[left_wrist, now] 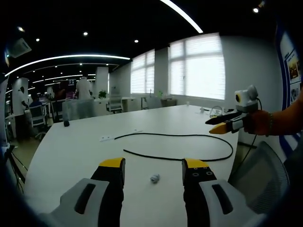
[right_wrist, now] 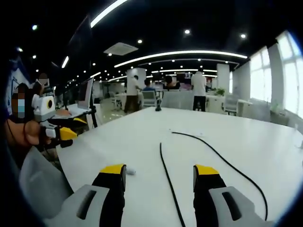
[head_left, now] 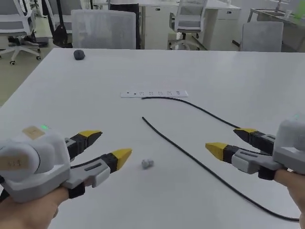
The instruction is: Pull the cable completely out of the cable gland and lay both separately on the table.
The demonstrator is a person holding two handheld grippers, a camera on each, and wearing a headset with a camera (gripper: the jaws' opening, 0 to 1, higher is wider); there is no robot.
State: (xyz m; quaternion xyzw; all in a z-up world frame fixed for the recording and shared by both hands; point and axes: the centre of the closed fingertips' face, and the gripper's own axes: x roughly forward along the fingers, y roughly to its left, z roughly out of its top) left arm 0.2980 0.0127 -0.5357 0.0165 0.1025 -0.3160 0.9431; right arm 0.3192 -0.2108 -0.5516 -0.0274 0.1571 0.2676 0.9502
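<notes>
No text, number or brand can be read here. The white strip on the worktop carries a row of small dark marks, but they are too small to make out. The tan sticker on top of the left tool looks blank or blurred. The blue poster on the wall, seen in the left gripper view, shows print that is not legible.
</notes>
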